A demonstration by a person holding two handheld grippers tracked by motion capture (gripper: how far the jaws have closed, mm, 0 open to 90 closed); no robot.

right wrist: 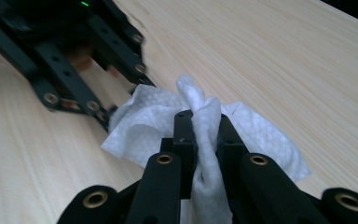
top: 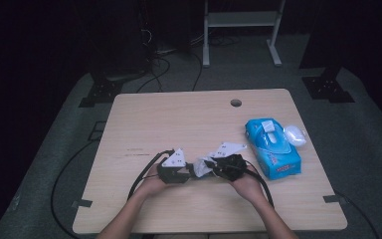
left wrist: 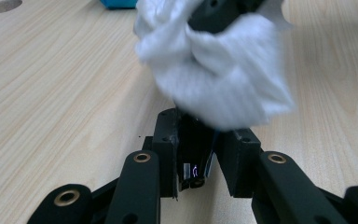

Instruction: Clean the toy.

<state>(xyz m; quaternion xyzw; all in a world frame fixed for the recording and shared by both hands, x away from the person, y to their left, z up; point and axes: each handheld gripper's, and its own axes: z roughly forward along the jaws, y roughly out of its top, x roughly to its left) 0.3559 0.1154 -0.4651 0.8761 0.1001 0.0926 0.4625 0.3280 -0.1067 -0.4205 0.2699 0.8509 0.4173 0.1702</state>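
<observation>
A crumpled white wipe (top: 201,168) hangs between my two grippers near the table's front middle. My right gripper (right wrist: 205,121) is shut on a bunched fold of the wipe (right wrist: 144,121), which spills out on both sides of its jaws. My left gripper (left wrist: 198,128) has its jaws closed together on the lower edge of the wipe (left wrist: 223,79). In the right gripper view the left gripper (right wrist: 109,114) meets the wipe's far corner. In the high view the left gripper (top: 191,169) and right gripper (top: 208,166) point at each other, tips nearly touching.
A blue pack of wipes (top: 273,149) lies at the right of the wooden table (top: 179,119), with a white rounded object (top: 295,135) beside it. A cable hole (top: 236,103) sits near the far edge. Cables trail from both grippers toward the front edge.
</observation>
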